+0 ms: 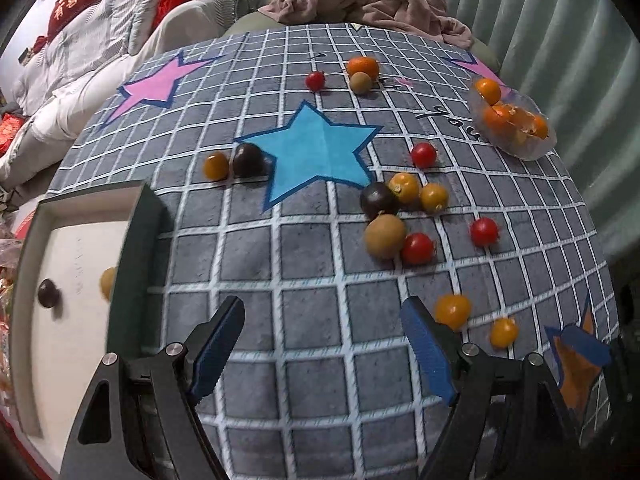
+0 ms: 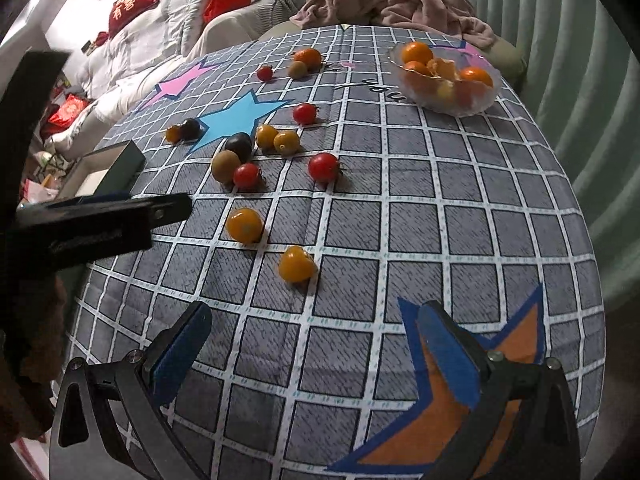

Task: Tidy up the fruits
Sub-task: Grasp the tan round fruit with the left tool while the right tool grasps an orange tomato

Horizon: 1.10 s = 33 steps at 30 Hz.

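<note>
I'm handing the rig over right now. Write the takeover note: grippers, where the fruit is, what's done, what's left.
Left gripper: open, empty, above the cloth beside the box.
Right gripper: open, empty, near the orange star.
Box: one dark fruit and one yellowish fruit inside.
Bowl: oranges inside.
Left: about fifteen fruits loose on the cloth. Main cluster by the blue star; two yellow tomatoes nearest the grippers; three at the far edge.

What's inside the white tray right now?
The white tray holds one dark fruit and a yellowish fruit, partly hidden by the tray's dark wall; the rest runs out of frame.
</note>
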Tool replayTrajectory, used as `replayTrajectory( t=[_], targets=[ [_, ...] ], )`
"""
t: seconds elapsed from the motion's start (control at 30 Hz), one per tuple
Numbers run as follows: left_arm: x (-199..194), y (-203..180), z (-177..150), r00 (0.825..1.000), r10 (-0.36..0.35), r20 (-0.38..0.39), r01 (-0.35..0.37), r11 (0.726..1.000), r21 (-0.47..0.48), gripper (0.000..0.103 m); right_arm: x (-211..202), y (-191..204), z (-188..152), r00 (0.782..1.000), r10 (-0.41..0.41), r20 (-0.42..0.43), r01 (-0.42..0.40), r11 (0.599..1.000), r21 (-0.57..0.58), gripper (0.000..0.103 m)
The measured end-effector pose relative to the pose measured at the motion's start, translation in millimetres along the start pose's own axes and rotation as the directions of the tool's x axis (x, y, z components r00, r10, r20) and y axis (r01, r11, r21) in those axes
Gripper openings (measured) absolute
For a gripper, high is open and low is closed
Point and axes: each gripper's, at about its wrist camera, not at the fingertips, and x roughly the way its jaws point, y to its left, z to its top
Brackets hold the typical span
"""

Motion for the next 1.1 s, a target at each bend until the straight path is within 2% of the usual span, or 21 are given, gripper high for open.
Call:
replayTrajectory(
  t=[0.47,0.57,0.63,0.73,0.83,0.9,0.93,1.1],
  targets=[
    [24,1,24,0.998,-0.044,0.035,0.045,0.998,-0.034,0.082,16,13,7,0.999,-0.018,0.032,0.020,0.997,-0.075,0.103],
    [26,0,30,0.996,-0.071,0.051,0.073,0.997,-0.037,0.082,20,15,8,0.999,-0.024,0.039,0.027,0.996,-0.081,0.101],
    [27,-2,32,0.995,-0.076,0.056,0.078,0.996,-0.034,0.082,22,16,9,0.999,-0.026,0.046,0.030,0.996,-0.082,0.096],
    [28,-2,33,0.995,-0.082,0.061,0.085,0.996,-0.038,0.082,22,20,12,0.997,-0.046,0.066,0.052,0.993,-0.104,0.082],
    [29,2,33,0.994,-0.086,0.059,0.090,0.994,-0.055,0.082,21,25,13,0.995,-0.057,0.080,0.067,0.989,-0.129,0.061],
    [30,5,31,0.995,-0.085,0.061,0.089,0.994,-0.065,0.082,19,27,12,0.994,-0.055,0.090,0.067,0.988,-0.139,0.024],
    [30,6,31,0.994,-0.089,0.061,0.093,0.993,-0.070,0.082,19,26,12,0.995,-0.045,0.089,0.056,0.990,-0.132,0.019],
    [30,5,31,0.993,-0.092,0.070,0.096,0.993,-0.064,0.082,16,21,10,0.996,-0.022,0.083,0.031,0.994,-0.109,0.020]
  ],
)
